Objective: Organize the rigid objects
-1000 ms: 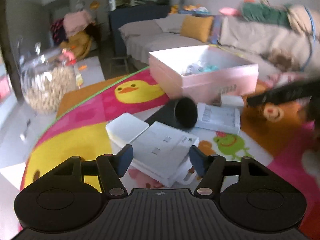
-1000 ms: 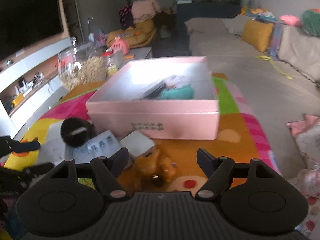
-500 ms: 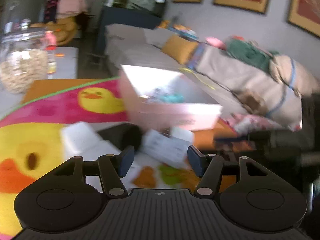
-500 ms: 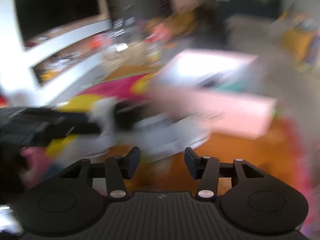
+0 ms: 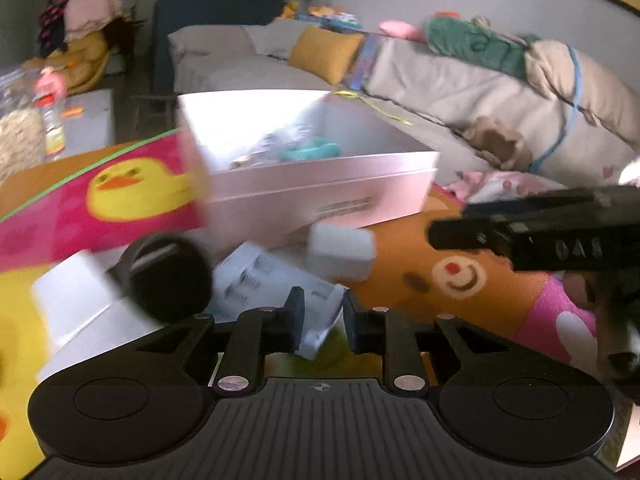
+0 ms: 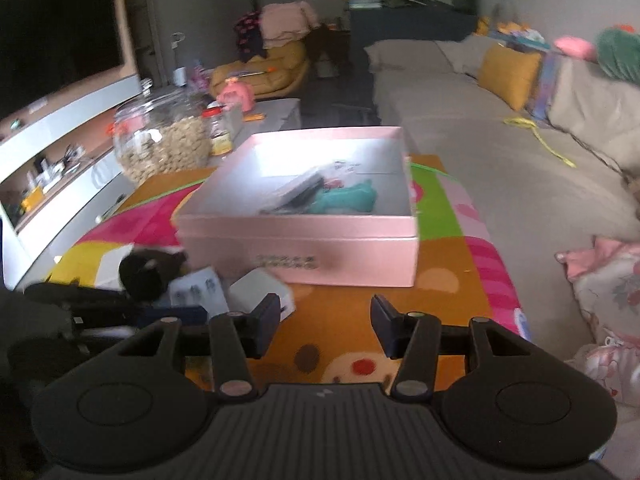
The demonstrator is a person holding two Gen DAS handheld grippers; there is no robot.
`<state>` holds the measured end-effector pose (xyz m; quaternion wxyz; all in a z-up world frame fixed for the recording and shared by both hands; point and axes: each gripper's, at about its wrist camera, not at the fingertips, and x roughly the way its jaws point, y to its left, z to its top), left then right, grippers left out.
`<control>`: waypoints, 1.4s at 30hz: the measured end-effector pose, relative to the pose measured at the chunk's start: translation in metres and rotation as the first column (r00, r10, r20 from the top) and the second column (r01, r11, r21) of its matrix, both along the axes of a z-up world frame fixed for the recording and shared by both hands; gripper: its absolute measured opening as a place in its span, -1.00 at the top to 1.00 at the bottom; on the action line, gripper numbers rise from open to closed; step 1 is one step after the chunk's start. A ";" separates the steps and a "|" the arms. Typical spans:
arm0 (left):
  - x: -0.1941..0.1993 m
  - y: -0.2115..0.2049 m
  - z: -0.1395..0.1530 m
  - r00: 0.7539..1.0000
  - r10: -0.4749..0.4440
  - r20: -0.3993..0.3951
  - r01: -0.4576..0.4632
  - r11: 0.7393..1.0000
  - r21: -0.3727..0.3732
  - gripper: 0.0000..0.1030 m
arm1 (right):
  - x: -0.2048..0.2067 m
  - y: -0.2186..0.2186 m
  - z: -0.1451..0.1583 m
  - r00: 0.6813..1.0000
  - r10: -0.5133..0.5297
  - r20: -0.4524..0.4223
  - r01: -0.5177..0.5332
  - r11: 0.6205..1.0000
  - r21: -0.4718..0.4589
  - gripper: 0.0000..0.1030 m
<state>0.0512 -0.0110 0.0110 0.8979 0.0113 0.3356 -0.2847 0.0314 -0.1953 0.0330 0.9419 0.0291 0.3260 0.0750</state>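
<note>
An open pink box [image 5: 320, 196] [image 6: 296, 248] sits on the play mat with a teal item [image 6: 348, 200] inside. In front of it lie a black cup [image 5: 168, 280] [image 6: 144, 276] on its side, a flat white box [image 5: 72, 300], a printed white box [image 5: 260, 276] [image 6: 196, 288] and a small white block [image 5: 340, 252] [image 6: 260, 292]. My left gripper [image 5: 324, 316] [image 6: 188, 312] is closing, its pads pinching the near corner of the printed white box. My right gripper [image 6: 326, 322] [image 5: 448, 232] hovers open over the orange part of the mat, with nothing between its fingers.
The colourful play mat [image 5: 460, 280] covers the low table. A glass jar of snacks [image 6: 164, 144] stands at the back left. A grey sofa [image 6: 480, 152] with cushions runs along the right, and a TV unit [image 6: 52, 40] along the left.
The left gripper swung right from the flat white boxes to the printed box and its jaws narrowed sharply. The right gripper's jaws narrowed too.
</note>
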 end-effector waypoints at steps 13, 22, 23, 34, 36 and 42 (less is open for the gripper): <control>-0.026 0.061 0.011 0.989 0.146 -0.009 -0.145 0.987 0.073 0.48 | -0.038 0.078 -0.014 0.961 0.275 -0.030 -0.276 0.947 -0.161 -0.15; -0.007 0.032 0.023 0.996 0.082 -0.030 -0.084 0.992 -0.090 0.46 | -0.025 0.017 -0.005 1.000 0.009 0.004 -0.008 0.985 -0.172 -0.15; 0.004 0.026 0.024 0.995 0.097 -0.040 -0.101 0.986 -0.131 0.46 | -0.024 0.011 -0.001 1.000 0.002 0.008 -0.001 0.992 -0.129 -0.15; 0.053 -0.029 0.015 0.986 0.102 -0.128 -0.119 0.983 -0.137 0.46 | 0.021 -0.033 -0.006 0.992 -0.111 -0.063 0.119 0.982 0.148 0.19; 0.042 -0.013 0.013 0.985 0.108 -0.132 -0.127 0.982 -0.141 0.46 | 0.047 -0.035 -0.010 0.984 -0.103 -0.143 0.133 0.965 0.226 0.45; 0.007 0.041 0.006 0.980 0.158 -0.119 -0.168 0.983 -0.079 0.49 | 0.090 0.003 -0.023 0.967 -0.042 -0.252 0.086 0.982 0.169 0.72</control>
